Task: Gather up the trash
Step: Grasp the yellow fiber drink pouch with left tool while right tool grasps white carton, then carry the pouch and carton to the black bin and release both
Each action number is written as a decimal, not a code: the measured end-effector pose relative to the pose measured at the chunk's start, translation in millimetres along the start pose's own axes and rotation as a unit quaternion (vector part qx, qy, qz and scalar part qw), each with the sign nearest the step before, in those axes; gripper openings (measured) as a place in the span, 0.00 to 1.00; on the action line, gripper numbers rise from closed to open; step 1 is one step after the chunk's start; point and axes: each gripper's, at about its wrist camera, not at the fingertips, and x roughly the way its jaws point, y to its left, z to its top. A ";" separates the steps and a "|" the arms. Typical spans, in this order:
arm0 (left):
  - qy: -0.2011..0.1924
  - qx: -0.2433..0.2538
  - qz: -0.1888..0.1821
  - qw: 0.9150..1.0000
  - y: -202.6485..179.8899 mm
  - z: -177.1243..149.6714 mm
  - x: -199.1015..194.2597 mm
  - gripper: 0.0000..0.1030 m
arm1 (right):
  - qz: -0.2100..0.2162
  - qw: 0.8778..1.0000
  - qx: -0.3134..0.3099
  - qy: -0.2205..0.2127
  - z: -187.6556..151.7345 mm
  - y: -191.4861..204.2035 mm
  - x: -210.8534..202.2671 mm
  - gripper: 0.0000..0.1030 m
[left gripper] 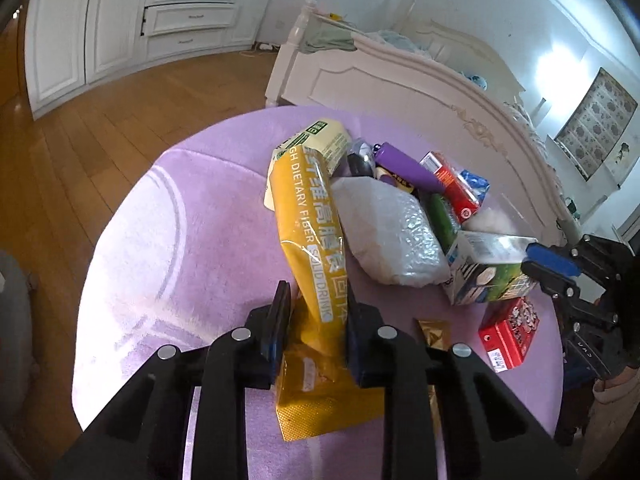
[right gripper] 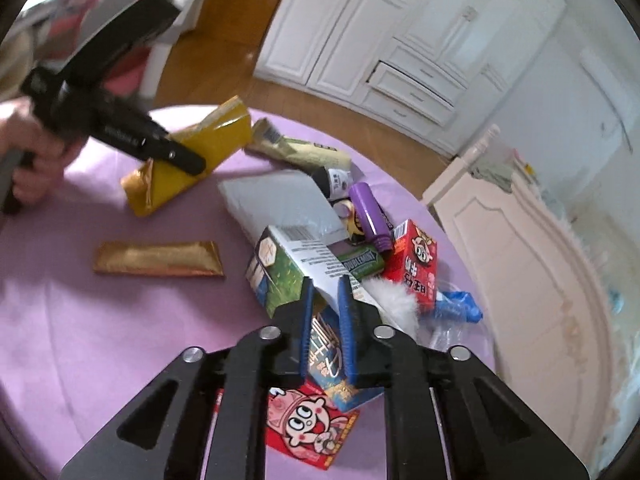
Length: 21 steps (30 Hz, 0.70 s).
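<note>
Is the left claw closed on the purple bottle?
No, the left claw grips the yellow drink pouch; the purple bottle lies untouched in the pile.

A long yellow drink bag (left gripper: 310, 240) with white letters sticks up off the purple table (left gripper: 160, 240), squeezed near its bottom. A green and white box (right gripper: 288, 268) lies tipped on the pile. Close by are a white bubble bag (left gripper: 390, 232), a purple tube (right gripper: 370, 212), red snack boxes (right gripper: 416, 266) and a flat gold wrapper (right gripper: 158, 258)

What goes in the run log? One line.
left claw: shut on yellow pouch | right claw: shut on green carton
</note>
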 end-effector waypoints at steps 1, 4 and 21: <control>-0.002 0.001 -0.002 1.000 -2.3 0.4 -1.4 0.25 | 0.000 1.000 -0.001 0.001 0.1 -0.7 0.6 0.14; -0.011 0.006 -0.007 1.000 -9.3 1.9 -7.2 0.25 | 0.007 0.999 -0.020 0.024 6.7 -3.4 8.2 0.51; -0.013 0.040 -0.051 0.998 -25.0 2.8 -14.7 0.25 | 0.162 0.981 -0.041 0.094 36.2 -21.6 34.5 0.40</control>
